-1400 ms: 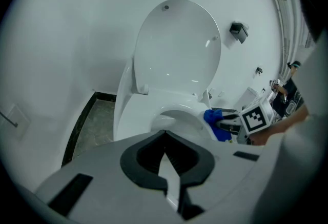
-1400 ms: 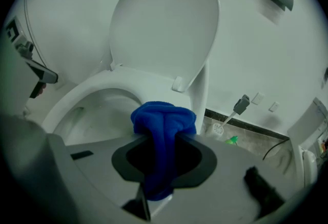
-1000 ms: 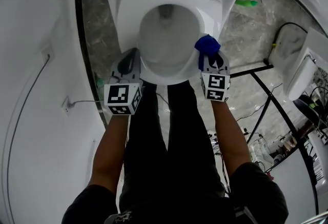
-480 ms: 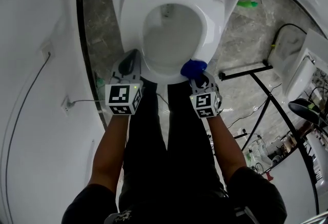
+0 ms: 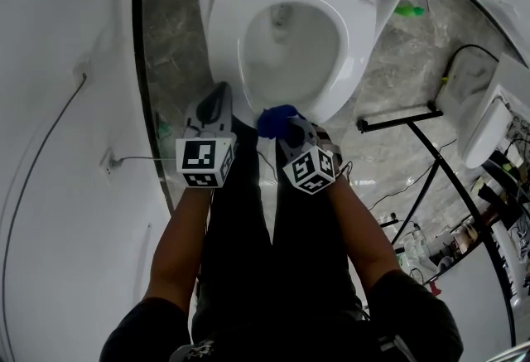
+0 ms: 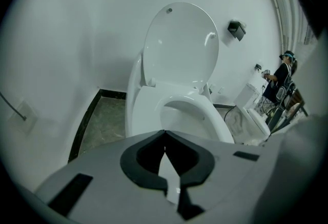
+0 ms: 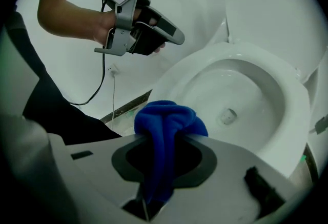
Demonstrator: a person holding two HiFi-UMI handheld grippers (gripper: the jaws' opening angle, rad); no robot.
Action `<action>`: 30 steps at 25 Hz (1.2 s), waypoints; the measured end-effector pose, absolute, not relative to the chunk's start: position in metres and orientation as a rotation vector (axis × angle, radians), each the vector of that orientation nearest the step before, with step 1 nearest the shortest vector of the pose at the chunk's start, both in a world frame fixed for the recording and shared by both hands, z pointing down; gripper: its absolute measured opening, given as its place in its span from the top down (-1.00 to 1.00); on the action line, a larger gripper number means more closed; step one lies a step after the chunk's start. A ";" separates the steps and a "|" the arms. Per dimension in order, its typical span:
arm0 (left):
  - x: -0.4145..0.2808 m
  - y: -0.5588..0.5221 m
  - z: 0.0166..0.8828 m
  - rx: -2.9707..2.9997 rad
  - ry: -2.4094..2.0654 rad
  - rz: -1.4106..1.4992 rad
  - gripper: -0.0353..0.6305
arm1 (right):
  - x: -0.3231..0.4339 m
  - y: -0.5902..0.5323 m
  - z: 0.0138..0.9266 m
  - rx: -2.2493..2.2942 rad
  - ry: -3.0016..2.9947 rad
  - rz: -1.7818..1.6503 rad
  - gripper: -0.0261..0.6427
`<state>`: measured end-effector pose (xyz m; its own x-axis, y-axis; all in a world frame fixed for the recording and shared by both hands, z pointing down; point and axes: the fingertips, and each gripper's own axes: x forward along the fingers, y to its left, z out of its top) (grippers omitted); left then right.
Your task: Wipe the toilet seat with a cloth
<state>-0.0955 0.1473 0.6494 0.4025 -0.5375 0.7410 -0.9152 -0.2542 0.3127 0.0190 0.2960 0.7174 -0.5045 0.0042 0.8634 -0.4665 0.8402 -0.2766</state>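
1. Head view: white walls [image 5: 66, 62], a grey marbled stone floor [image 5: 397, 62] and one glossy white toilet [image 5: 290, 45], its oval toilet seat [image 5: 224, 29] down. Two grippers, one cloth. The left gripper [image 5: 217, 95] hangs by the seat's front-left edge, and the right gripper [image 5: 290, 130] brings the blue cloth [image 5: 276, 118] to the front rim.
2. Left gripper view: jaws pressed together with nothing between them. One rounded lid [image 6: 179, 43] stands upright against the wall.
3. Right gripper view: jaws clamped on the plush, bunched cloth, just over the seat's near rim. It may be touching, but the angle won't say.
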 end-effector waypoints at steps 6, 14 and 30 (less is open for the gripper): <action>-0.117 0.155 0.647 1.906 -1.269 0.641 0.86 | -0.032 0.281 0.718 0.328 -2.084 0.616 0.68; -0.134 0.164 0.650 1.893 -1.292 0.646 0.86 | -0.067 0.237 0.719 0.369 -2.127 0.597 0.68; -0.156 0.163 0.652 1.826 -1.334 0.623 0.87 | -0.093 0.177 0.714 0.392 -2.227 0.532 0.68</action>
<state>-0.1564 0.1633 0.6522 0.3304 -0.5628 0.7577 -0.9422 -0.1497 0.2997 -0.0928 0.1766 0.7143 -0.6353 -0.1049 0.7651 -0.4391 0.8640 -0.2462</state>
